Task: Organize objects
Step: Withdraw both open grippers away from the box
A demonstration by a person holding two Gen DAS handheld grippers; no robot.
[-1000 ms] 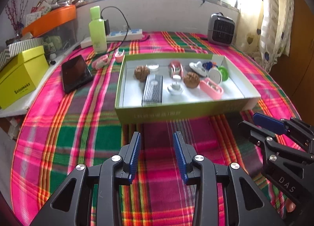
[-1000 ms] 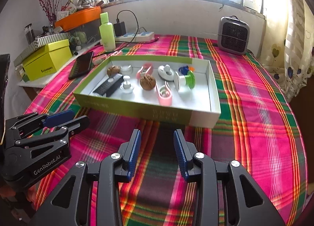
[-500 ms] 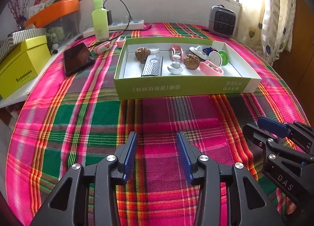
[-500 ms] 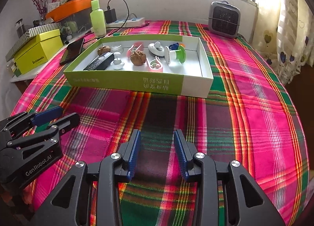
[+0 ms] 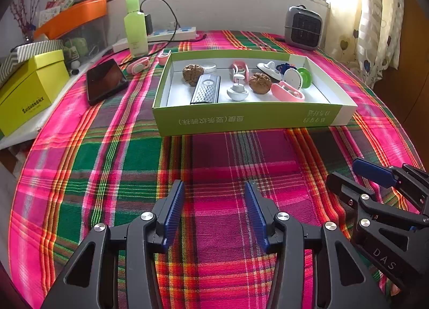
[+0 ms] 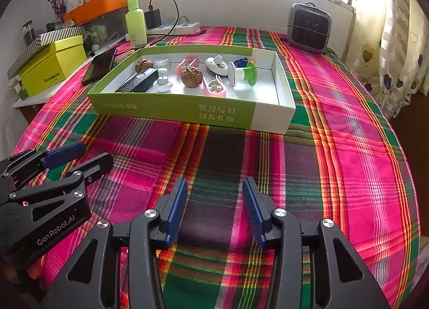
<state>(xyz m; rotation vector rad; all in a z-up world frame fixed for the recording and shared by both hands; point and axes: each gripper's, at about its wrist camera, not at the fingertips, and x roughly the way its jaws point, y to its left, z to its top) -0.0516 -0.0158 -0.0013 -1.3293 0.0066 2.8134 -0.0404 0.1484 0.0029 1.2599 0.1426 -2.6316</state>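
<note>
My left gripper [image 5: 213,212] and right gripper [image 6: 214,208], both wide apart and holding nothing, hover over the plaid tablecloth [image 5: 112,159]. The green tray [image 5: 241,120] lies well ahead, holding the walnuts [image 5: 259,83], grater [image 5: 206,89] and small items.

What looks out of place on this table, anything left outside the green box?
Two small pink items, a pink clip-like piece and a small pink cup-shaped piece, lie on the plaid cloth just outside the green box, near its far left corner, while similar trinkets sit inside. Nothing looks spilled or damaged.
</note>
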